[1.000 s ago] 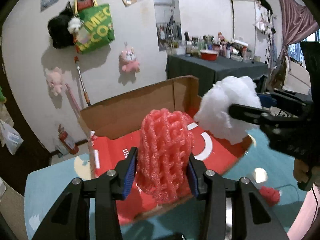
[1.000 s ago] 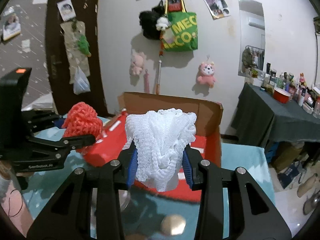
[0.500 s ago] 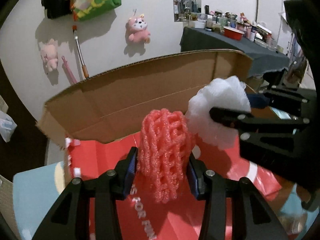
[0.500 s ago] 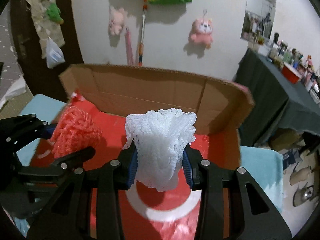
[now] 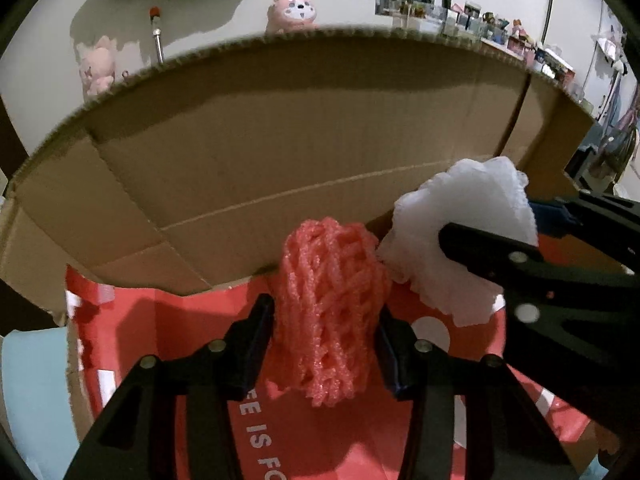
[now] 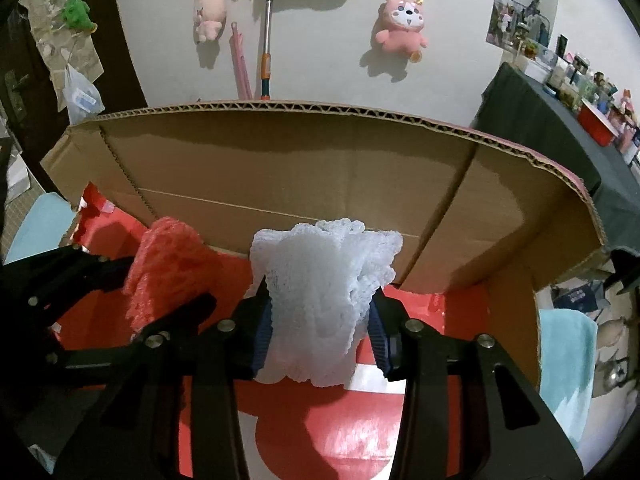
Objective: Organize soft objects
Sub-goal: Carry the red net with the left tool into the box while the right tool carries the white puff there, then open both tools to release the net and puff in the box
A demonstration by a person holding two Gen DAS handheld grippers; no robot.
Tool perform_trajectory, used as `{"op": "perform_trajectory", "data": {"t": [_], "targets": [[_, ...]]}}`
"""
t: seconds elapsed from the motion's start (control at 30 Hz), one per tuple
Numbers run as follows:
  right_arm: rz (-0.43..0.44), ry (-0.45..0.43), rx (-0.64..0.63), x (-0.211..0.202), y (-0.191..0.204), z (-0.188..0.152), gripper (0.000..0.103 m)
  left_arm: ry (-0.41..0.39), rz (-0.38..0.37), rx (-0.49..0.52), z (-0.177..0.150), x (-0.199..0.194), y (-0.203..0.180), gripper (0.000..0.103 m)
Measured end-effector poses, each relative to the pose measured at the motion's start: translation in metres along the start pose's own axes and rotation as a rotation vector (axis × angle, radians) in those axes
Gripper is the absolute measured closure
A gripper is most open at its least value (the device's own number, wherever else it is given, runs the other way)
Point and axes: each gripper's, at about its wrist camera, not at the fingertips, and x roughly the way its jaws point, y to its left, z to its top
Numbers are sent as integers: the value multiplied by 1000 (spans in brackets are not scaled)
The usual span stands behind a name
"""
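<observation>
A red foam net (image 5: 332,272) sits between the pads of my left gripper (image 5: 322,320), whose jaws are opening while both pads still touch it. A white foam net (image 6: 320,300) sits the same way in my right gripper (image 6: 320,324), whose jaws are opening too. Both nets hang low inside an open cardboard box (image 6: 320,176), just above its red printed floor (image 5: 160,320). In the left wrist view the white foam net (image 5: 460,224) and my right gripper (image 5: 490,220) are close on the right. In the right wrist view the red foam net (image 6: 168,272) and my left gripper (image 6: 156,284) are on the left.
The box's tall brown back wall (image 5: 280,140) stands right behind both nets. A light blue cloth (image 6: 560,360) covers the surface around the box. Pink plush toys (image 6: 400,24) hang on the wall, and a dark-draped table (image 6: 560,140) with bottles stands at the right.
Both grippers have moved forward and down from above the box's front into the box, carrying their nets. The box wall now fills both views.
</observation>
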Motion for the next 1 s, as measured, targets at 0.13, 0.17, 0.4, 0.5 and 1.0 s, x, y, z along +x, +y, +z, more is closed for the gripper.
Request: {"op": "perform_trajectory", "data": {"t": [0.13,0.17,0.4,0.5,1.0], "targets": [[13,25,27,5,-5,-7,62,3,9,30,-6,3,-8,51],[14,28,31,6,-7,-9,61,5,14,36,-7,4,-9,51],[32,36,80,4,-19,-12,57,1,11,41,-10,-1,-15,49],[36,34,88,3,-19,-12,55,-2,11,30,-11,-3,-11,47],[15,33,119,-4,-22,-11,40,-48,15,14,-14,-22,9,24]]}}
